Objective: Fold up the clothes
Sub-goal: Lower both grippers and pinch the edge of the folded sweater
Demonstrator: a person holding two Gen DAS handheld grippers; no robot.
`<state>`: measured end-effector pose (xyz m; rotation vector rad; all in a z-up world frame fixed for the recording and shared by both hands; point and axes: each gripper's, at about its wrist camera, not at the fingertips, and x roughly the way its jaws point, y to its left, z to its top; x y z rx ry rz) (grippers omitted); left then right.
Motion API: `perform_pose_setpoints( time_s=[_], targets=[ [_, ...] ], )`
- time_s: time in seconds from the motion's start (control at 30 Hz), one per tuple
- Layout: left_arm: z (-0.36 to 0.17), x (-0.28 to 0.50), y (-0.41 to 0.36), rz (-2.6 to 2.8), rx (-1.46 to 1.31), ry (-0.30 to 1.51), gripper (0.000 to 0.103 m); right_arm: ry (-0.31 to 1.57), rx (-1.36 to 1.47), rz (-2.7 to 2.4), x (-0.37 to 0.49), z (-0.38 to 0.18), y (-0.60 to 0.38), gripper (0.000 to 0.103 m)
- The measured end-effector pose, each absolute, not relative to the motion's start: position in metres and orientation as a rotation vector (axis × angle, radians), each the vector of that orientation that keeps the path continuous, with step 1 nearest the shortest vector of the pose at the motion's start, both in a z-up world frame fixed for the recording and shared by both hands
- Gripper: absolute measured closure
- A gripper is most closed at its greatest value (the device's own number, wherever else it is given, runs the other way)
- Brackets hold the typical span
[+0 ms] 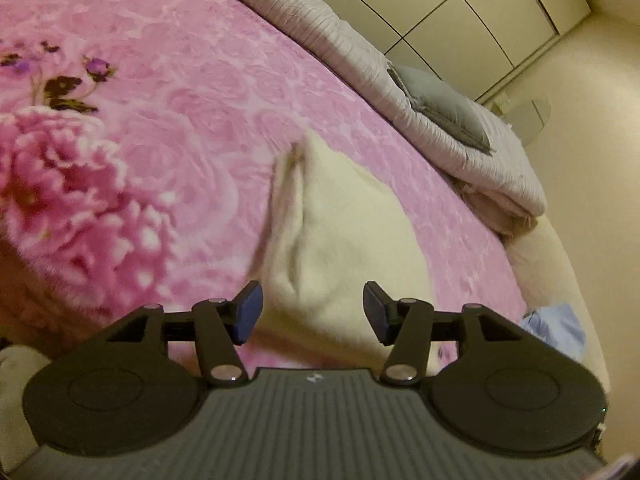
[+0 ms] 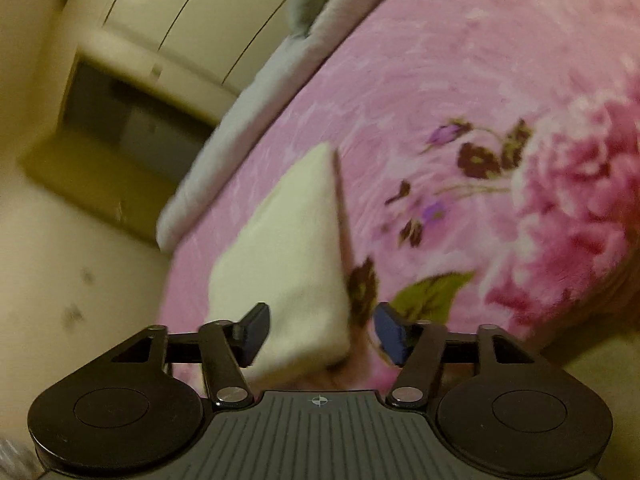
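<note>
A cream-white folded garment (image 1: 340,232) lies on the pink floral blanket (image 1: 160,80). In the left wrist view it stretches away from my left gripper (image 1: 314,314), which is open, its fingers straddling the near end without gripping. In the right wrist view the same garment (image 2: 288,248) lies as a neat folded rectangle on the blanket (image 2: 460,80). My right gripper (image 2: 322,334) is open above its near right corner and holds nothing. Both views are blurred.
A rolled grey-white quilt (image 1: 400,80) with a grey pillow (image 1: 452,108) lies along the bed's far edge. A wardrobe (image 1: 460,8) stands behind. A light blue cloth (image 1: 556,328) lies at the bed's right corner. Beige floor (image 2: 60,260) lies left of the bed.
</note>
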<state>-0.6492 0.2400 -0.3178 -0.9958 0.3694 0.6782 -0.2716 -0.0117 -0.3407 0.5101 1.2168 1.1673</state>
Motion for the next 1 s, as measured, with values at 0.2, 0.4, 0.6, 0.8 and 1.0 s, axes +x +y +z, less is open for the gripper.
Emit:
perform_pose_setpoints(
  time_s=[0.2, 0.4, 0.6, 0.8, 1.0],
  targets=[
    [-0.333, -0.635, 0.284, 0.642, -1.041, 0.368, 0.048, 1.238, 0.501, 1.191, -0.259, -0.347, 0.014, 0.026],
    [-0.353, -0.613, 0.326, 0.584, -1.109, 0.409, 0.042, 1.255, 0.378, 1.227, -0.249, -0.356, 0.052, 0.026],
    [-0.376, -0.598, 0.355, 0.546, -1.213, 0.433, 0.041, 1.327, 0.351, 1.216, -0.239, -0.37, 0.082, 0.026],
    [-0.388, -0.592, 0.369, 0.516, -1.245, 0.417, 0.039, 1.376, 0.371, 1.216, -0.232, -0.38, 0.105, 0.026],
    [-0.398, -0.581, 0.381, 0.444, -1.265, 0.412, 0.041, 1.424, 0.386, 1.259, -0.229, -0.388, 0.126, 0.027]
  ],
)
